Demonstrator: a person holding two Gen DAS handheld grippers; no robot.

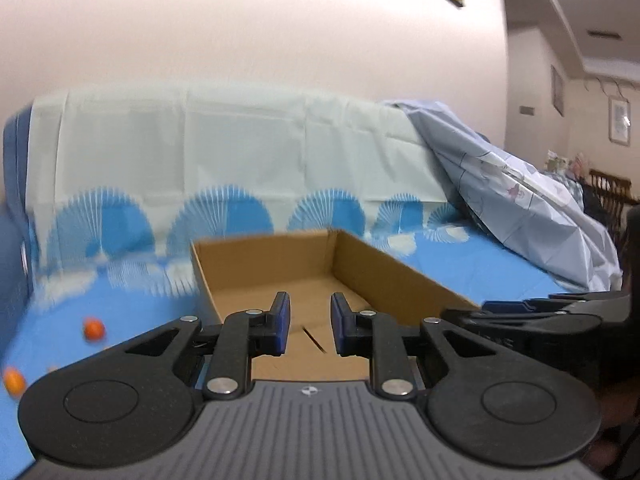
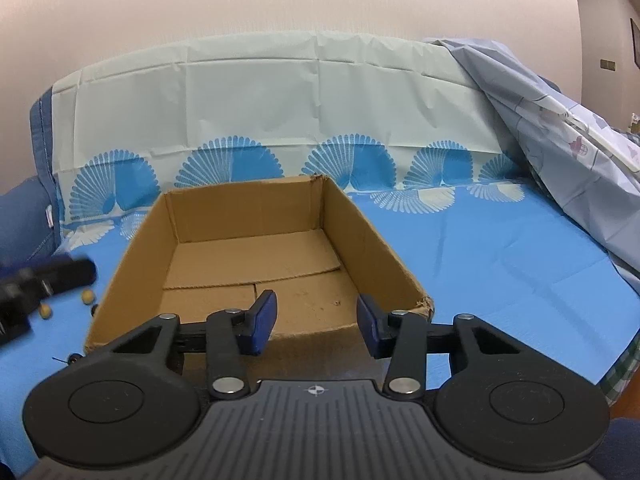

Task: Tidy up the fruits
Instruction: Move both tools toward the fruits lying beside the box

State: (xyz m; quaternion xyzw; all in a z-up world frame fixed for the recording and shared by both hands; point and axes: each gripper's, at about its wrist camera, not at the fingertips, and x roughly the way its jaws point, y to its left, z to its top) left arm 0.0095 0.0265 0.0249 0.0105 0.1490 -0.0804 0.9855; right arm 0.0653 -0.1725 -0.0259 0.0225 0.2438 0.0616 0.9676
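Note:
An open cardboard box (image 1: 260, 256) sits empty on a blue patterned cloth. In the left wrist view my left gripper (image 1: 310, 326) hovers over the box's near edge, its blue pads a small gap apart with nothing between them. Two orange fruits (image 1: 94, 329) (image 1: 14, 380) lie on the cloth to its left. In the right wrist view my right gripper (image 2: 316, 324) hangs over the near wall of the box (image 2: 248, 212), jaws apart and empty. Small yellowish fruits (image 2: 87, 297) (image 2: 46, 312) lie left of the box, beside the blurred left gripper (image 2: 86, 271).
The cloth (image 2: 480, 248) covers a sofa seat and backrest (image 2: 320, 100) against a pale wall. A crumpled grey-blue sheet (image 2: 580, 168) is heaped at the right. The right gripper (image 1: 496, 306) shows side-on at the right of the left wrist view.

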